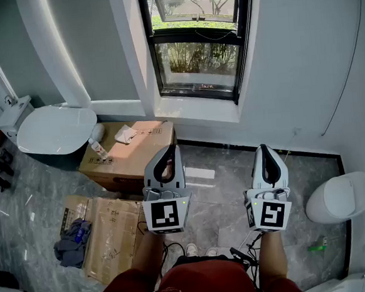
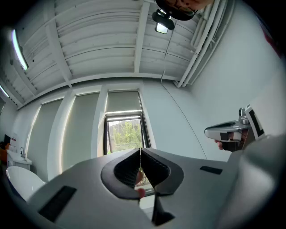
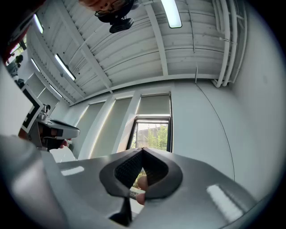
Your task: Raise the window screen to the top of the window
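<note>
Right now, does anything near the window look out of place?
Only floor clutter: a bottle lies on its side on the box near the window, and a grey rag is heaped on flattened cardboard. The window itself looks intact.

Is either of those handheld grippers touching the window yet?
No, the left gripper and right gripper are both well short of the window.

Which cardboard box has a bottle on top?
The upright box near the window, with the bottle at its left edge. The flattened cardboard beside it carries a bluish cloth, no bottle.
</note>
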Tool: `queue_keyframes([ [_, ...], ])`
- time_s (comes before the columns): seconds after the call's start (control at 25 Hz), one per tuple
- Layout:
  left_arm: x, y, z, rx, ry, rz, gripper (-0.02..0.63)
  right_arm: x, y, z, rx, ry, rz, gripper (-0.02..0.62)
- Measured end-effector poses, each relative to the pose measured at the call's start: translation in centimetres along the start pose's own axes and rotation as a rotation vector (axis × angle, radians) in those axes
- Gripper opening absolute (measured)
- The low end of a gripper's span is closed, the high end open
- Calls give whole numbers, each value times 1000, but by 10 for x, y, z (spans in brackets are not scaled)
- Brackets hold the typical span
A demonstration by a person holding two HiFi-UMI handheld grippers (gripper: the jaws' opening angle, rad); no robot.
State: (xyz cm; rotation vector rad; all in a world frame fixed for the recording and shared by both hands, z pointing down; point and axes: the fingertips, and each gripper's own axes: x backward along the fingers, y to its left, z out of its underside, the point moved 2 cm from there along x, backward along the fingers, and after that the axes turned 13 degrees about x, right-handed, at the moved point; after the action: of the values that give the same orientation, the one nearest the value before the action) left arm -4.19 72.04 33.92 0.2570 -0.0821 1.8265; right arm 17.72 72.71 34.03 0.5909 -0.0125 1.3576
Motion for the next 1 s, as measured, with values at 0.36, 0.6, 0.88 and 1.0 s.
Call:
queue_keyframes([
  [0.36, 11, -17, 5, -13, -23, -40, 6, 19, -17, 6, -21, -6, 6, 10],
  [0.6, 22, -37, 14, -28, -3, -28, 6, 35, -22, 9, -71, -34, -9, 10],
  [0.88, 18, -47, 20, -29, 11, -23, 6, 39, -28, 8, -96, -58, -15, 9],
  [1.0, 12, -46, 21, -32, 12, -15, 6, 31, -26, 11, -96, -62, -21, 10],
])
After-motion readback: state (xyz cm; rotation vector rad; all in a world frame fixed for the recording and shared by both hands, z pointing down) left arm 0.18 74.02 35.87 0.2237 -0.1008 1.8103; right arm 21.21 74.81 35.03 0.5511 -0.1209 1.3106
